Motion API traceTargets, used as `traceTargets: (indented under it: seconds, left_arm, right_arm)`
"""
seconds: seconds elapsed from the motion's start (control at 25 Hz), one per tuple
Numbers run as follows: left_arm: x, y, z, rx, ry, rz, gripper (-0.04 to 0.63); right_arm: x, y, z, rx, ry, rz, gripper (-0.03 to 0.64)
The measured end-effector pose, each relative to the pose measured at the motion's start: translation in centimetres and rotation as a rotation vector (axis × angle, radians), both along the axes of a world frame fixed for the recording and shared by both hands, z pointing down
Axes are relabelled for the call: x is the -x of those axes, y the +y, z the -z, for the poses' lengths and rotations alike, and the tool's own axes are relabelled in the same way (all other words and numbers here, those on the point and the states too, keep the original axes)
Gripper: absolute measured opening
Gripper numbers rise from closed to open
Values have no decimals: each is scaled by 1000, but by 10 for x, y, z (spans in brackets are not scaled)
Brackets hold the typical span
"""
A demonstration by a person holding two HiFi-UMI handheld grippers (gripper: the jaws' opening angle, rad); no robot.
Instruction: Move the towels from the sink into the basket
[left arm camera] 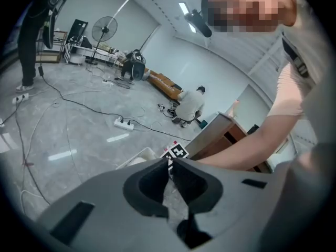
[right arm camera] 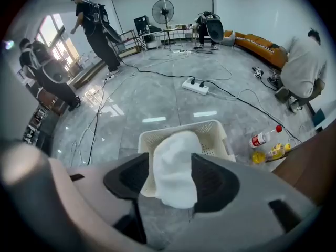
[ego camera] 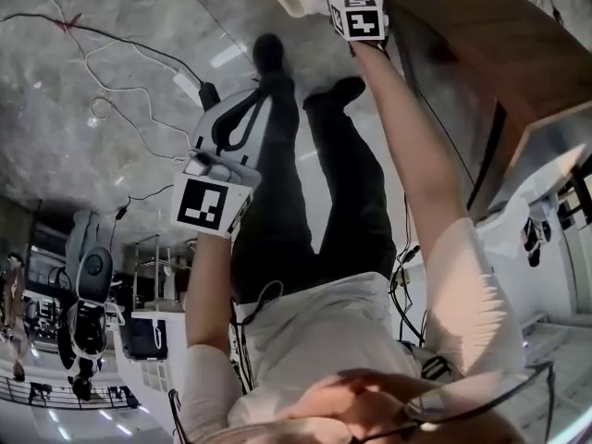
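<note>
Grey marbled floor tiles (right arm camera: 157, 101), glossy enough to mirror the ceiling lights, lie under everything you are working over. Nearest, your left gripper (left arm camera: 170, 163) is clenched on nothing. Its dark, scooped rubber pads meet at the tips with only a thin slit behind them, and its smooth grey shell fills the bottom of the left gripper view.

Your right gripper (right arm camera: 170, 157) points steeply down with its jaws parted. The white terry towel (right arm camera: 173, 175), a soft rounded lump with a fuzzy nap, sits loose between them. It brushes the right pad, while a sliver of basket shows beside the left pad, so you have it released rather than pinched.

In line with those jaws, just beyond the towel, stands the cream rectangular plastic basket (right arm camera: 211, 138). Its walls are pierced with fine holes and its rim is thick and rounded. It rests on the floor near the brown wooden cabinet (left arm camera: 223, 135).

To the basket's right a clear plastic bottle with a red cap (right arm camera: 265, 138) lies on the tiles. Farther out, a white power strip (right arm camera: 195, 86) trails thin black cables. At the far wall stand a round-caged pedestal fan (right arm camera: 163, 7) and an orange sofa (right arm camera: 257, 43).
</note>
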State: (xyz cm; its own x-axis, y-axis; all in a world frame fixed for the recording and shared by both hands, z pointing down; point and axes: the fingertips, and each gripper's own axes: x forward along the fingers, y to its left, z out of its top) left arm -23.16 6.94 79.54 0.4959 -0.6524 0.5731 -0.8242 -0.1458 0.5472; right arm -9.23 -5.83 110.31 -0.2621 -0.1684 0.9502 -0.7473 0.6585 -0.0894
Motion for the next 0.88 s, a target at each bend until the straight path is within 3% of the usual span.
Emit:
traceTargets:
  seconds: [0.16, 0.44, 0.88]
  left_arm:
    - [-3, 4, -8, 14, 8, -9, 26]
    - [-10, -3, 24, -20, 16, -27, 26]
    - [-37, -16, 108, -51, 12, -70, 26]
  right_arm:
    - [0, 11, 15, -2, -13, 36, 276]
    - [5, 14, 82, -28, -52, 116, 277]
    - [-2, 0, 242, -101, -156, 83, 145]
